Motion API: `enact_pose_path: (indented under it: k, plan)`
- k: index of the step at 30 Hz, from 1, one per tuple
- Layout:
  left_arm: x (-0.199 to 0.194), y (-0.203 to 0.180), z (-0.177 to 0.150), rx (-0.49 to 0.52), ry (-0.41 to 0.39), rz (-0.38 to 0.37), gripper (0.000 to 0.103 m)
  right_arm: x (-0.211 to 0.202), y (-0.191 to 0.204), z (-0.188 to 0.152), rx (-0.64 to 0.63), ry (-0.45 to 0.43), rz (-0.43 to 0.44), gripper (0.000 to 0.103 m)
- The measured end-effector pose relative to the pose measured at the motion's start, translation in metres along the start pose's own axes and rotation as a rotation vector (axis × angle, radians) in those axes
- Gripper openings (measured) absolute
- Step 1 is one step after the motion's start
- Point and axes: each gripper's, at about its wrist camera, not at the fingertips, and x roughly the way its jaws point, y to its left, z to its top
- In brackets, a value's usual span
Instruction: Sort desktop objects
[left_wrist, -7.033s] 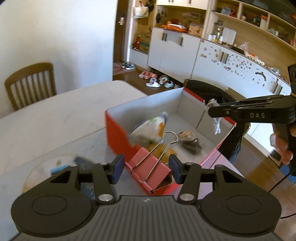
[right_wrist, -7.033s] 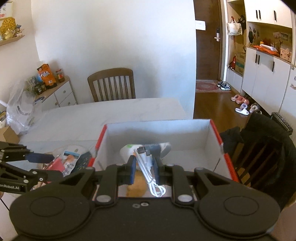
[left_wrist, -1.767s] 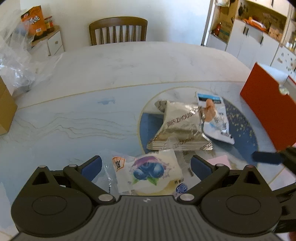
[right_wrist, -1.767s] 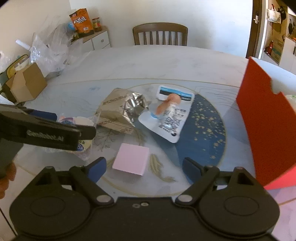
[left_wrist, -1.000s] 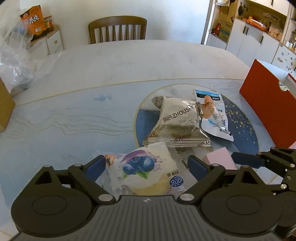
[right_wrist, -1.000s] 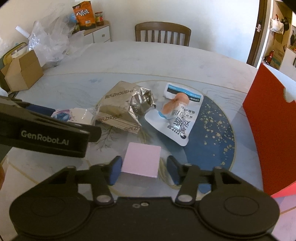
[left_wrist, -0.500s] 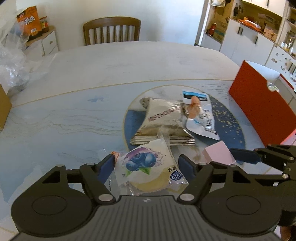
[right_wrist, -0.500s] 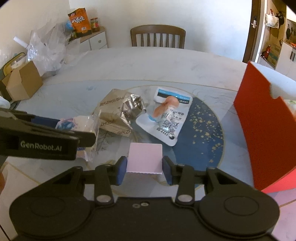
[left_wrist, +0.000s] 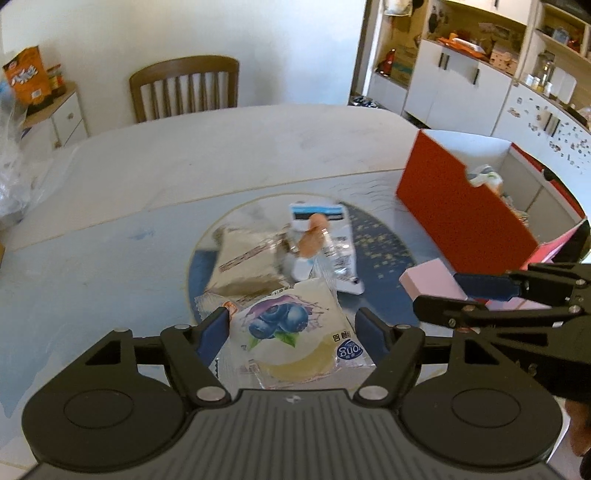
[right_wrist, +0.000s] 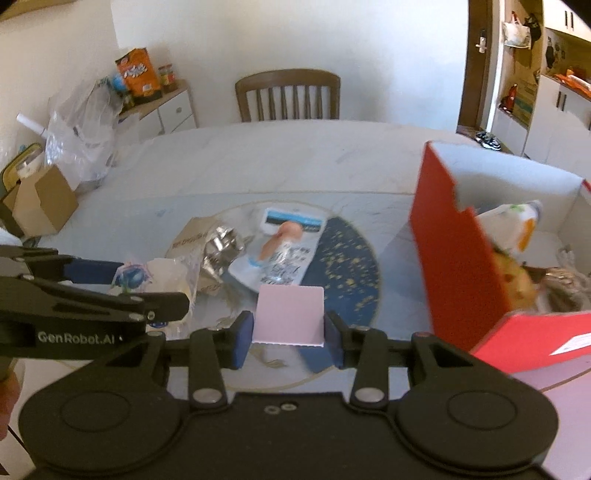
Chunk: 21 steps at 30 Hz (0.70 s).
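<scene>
Lifting two desktop items clear of the marble table (left_wrist: 110, 236), one in each hand-held gripper

On the left, a blueberry snack packet (left_wrist: 291, 332) is pinched between the half-closed pads of the left gripper (left_wrist: 291, 334); a foil packet (left_wrist: 247, 264) and a white pouch (left_wrist: 325, 247) are seen lying on the round blue mat (left_wrist: 380, 243) beyond it; to the right, a pink sticky-note pad (right_wrist: 290, 315) is clamped by the narrowly set right gripper (right_wrist: 288, 338), and furthest right the open red box (right_wrist: 454, 258) is seen on the table, already filled with several items
</scene>
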Motion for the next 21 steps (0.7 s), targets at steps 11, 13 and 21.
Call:
enact_pose_path:
  k: [11,13,21]
  plan:
    - [-0.009,-0.049,0.022,0.082,-0.066,-0.010,0.056,-0.033,-0.043,0.008,0.015,-0.053,-0.040,0.040]
    - [-0.003,-0.054,0.022,0.076,-0.047,0.000,0.056,-0.035,-0.053,0.007,0.023,-0.050,-0.046,0.040]
    - [0.002,-0.054,0.007,0.036,-0.011,0.002,0.076,-0.040,-0.076,0.001,0.026,-0.049,-0.014,0.040]
